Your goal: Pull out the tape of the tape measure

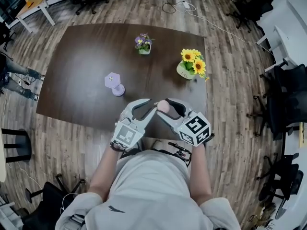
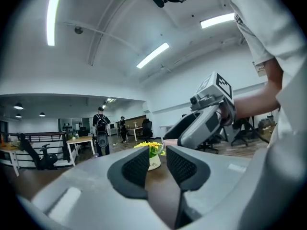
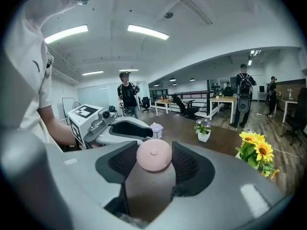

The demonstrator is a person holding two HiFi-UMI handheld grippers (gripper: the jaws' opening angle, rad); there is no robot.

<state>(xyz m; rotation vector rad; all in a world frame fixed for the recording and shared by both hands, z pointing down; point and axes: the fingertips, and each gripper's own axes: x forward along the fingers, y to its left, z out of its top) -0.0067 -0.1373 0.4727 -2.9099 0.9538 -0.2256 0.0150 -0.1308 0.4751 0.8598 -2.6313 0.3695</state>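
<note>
Pinched pink tape measure (image 3: pixel 154 153) in right gripper (image 3: pixel 153 161), above near tabletop (image 1: pixel 81 66) edge. Faced round case's flat, buttoned side back toward holder. Held left gripper (image 2: pixel 157 166) spread, empty, close by. Beyond stood sunflower pot (image 1: pixel 191 67).

The person (image 1: pixel 158 202) is wearing a pale short-sleeved shirt (image 1: pixel 144 176); the grey left gripper (image 1: pixel 151 105) and right gripper (image 1: pixel 164 107) are bearing black-and-white marker cubes (image 1: pixel 195 127).
</note>
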